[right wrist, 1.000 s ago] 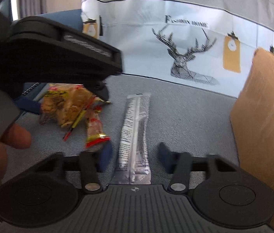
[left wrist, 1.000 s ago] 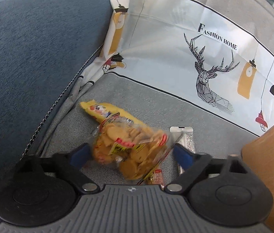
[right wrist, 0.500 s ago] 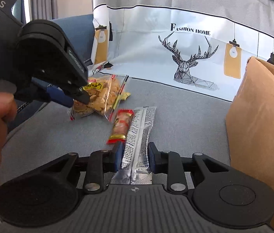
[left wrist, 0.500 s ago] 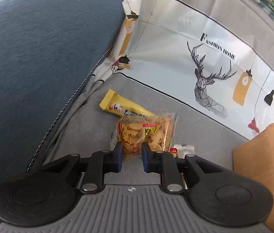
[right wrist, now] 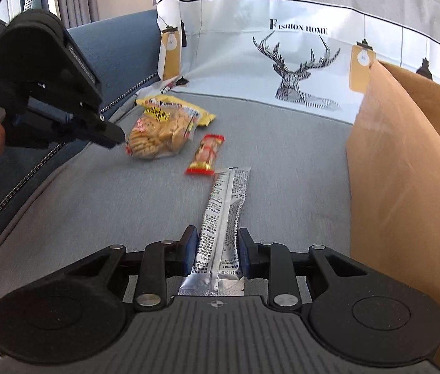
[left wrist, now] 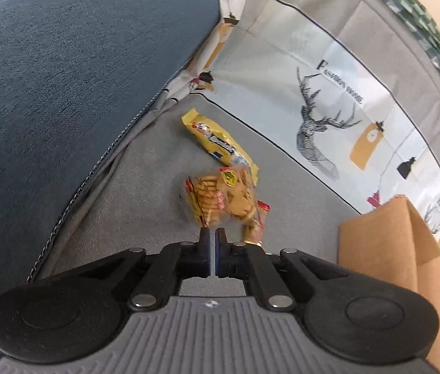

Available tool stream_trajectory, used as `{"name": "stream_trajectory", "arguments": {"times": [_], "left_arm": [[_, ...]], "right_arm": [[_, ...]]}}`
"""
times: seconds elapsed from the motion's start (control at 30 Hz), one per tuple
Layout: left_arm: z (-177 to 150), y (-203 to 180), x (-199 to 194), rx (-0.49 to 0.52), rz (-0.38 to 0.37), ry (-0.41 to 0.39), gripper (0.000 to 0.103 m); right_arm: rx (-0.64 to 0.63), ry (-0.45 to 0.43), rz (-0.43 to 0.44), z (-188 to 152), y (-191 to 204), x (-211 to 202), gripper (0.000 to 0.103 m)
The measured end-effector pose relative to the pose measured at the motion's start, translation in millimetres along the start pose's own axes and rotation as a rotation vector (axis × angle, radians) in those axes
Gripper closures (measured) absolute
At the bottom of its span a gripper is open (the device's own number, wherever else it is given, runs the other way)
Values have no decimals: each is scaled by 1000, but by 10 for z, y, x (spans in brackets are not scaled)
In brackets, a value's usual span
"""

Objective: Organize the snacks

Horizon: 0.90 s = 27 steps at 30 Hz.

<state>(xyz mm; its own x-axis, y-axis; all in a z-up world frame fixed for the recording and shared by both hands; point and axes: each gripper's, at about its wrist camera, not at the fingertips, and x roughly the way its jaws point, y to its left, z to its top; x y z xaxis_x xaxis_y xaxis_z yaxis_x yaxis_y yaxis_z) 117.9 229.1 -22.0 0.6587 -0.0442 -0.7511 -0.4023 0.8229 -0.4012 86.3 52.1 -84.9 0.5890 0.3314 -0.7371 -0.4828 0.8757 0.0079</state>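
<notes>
A clear bag of biscuits (left wrist: 224,194) hangs from my left gripper (left wrist: 212,233), whose jaws are shut on the bag's edge, just above the grey sofa seat. It also shows in the right wrist view (right wrist: 160,135), next to the left gripper (right wrist: 113,135). My right gripper (right wrist: 215,249) is shut on a long silver packet (right wrist: 223,212) and holds it above the seat. A yellow snack bar (left wrist: 216,143) and a small red packet (right wrist: 206,155) lie on the seat.
An open cardboard box (right wrist: 407,168) stands at the right, also in the left wrist view (left wrist: 391,249). A deer-print sofa cover (right wrist: 297,62) hangs at the back. The blue armrest (left wrist: 64,78) rises on the left.
Both grippers closed from open, the left on the biscuit bag and the right on the silver packet, and both have lifted away from the seat.
</notes>
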Motion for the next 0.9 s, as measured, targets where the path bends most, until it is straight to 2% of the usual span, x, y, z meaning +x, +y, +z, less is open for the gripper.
{"name": "stream_trajectory", "arguments": {"times": [0.1,0.17,0.2,0.27,0.33,0.47,0.57,0.8,0.83,0.9], "left_arm": [[5,17,-36,-2,-5,-17,87],[19,15,-27,-12,-8,-28,56],[29,7,-15,-13,-9,-34,51],[63,-21,33,-13,-10,-44,27],[99,-49,102,-21,-1,-58,13],[176,-71,300,-83,-6,-48,6],[199,-137,470,-108,9,-29,6],[211,-343,803,-40,79,-1,6],[207,-365,839,-20,99,4,8],[197,-373,884,-3,128,7,19]], "right_arm": [[-7,34,8,-65,4,-41,69],[-12,48,10,-95,3,-35,66],[-16,49,11,-110,0,-44,61],[-11,42,5,-103,-5,-27,54],[6,38,4,-82,-16,5,49],[16,47,6,-50,-12,112,46],[12,54,-4,-37,10,182,44],[5,40,-36,-1,18,250,44],[2,40,-37,-3,16,251,44],[-10,35,-42,-13,26,247,46]]}}
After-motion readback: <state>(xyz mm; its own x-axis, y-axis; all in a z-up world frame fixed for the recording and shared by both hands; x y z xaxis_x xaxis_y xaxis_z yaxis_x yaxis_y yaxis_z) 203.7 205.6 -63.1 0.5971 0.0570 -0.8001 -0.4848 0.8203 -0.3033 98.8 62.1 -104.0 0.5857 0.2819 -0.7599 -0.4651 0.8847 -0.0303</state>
